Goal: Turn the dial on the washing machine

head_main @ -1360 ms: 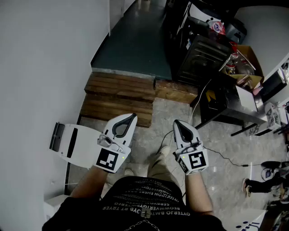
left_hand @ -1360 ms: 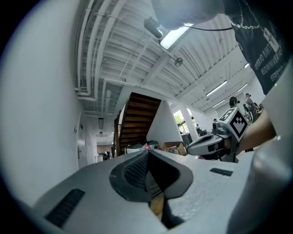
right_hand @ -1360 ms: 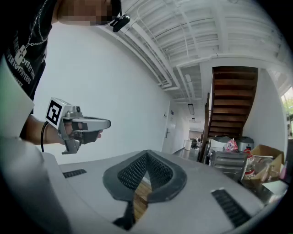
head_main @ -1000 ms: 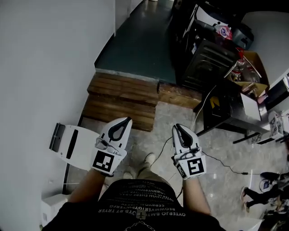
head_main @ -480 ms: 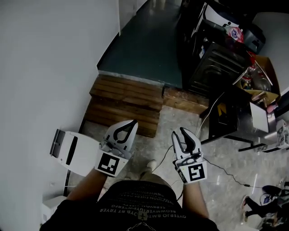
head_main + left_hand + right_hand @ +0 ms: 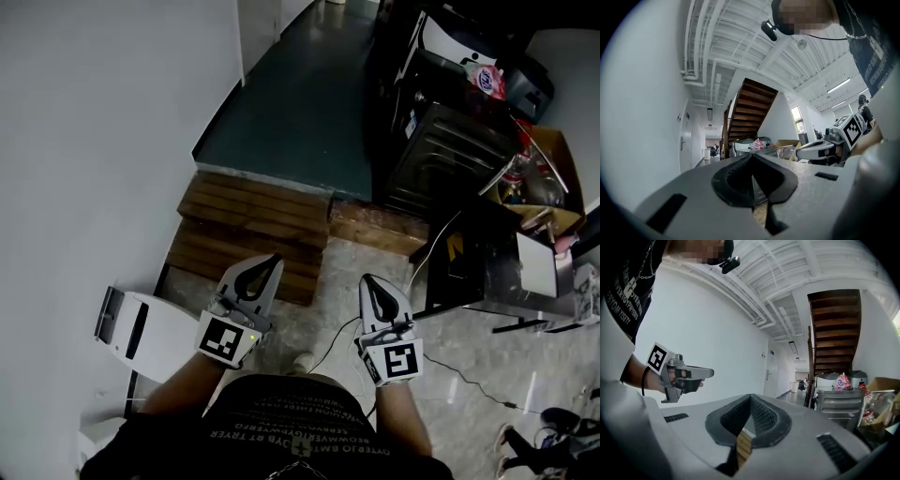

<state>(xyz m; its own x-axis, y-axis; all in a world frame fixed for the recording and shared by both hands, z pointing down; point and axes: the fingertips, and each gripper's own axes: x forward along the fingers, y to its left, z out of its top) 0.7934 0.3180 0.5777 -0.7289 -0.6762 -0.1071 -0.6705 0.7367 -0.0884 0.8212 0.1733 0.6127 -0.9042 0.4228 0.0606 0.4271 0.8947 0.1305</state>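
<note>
My left gripper (image 6: 272, 260) and right gripper (image 6: 368, 279) are held side by side in front of the person's body, above the stone floor. Both point forward and are shut with nothing between the jaws. In the left gripper view the left gripper (image 6: 751, 158) has its jaws meeting in a line, and the right gripper (image 6: 820, 149) shows at the right. In the right gripper view the right gripper (image 6: 749, 397) is likewise closed, with the left gripper (image 6: 701, 373) at the left. Dark appliances (image 6: 441, 131) stand ahead on the right. I cannot make out a dial.
A wooden pallet (image 6: 253, 225) lies on the floor just ahead. A white box-like unit (image 6: 141, 333) leans by the white wall (image 6: 84, 141) on the left. A dark table (image 6: 478, 258), a cardboard box (image 6: 548, 164) and a floor cable (image 6: 459, 366) are on the right.
The right gripper's jaws stood apart half a second ago and are now closed. Both grippers stay side by side while the head view shifts slightly over the floor.
</note>
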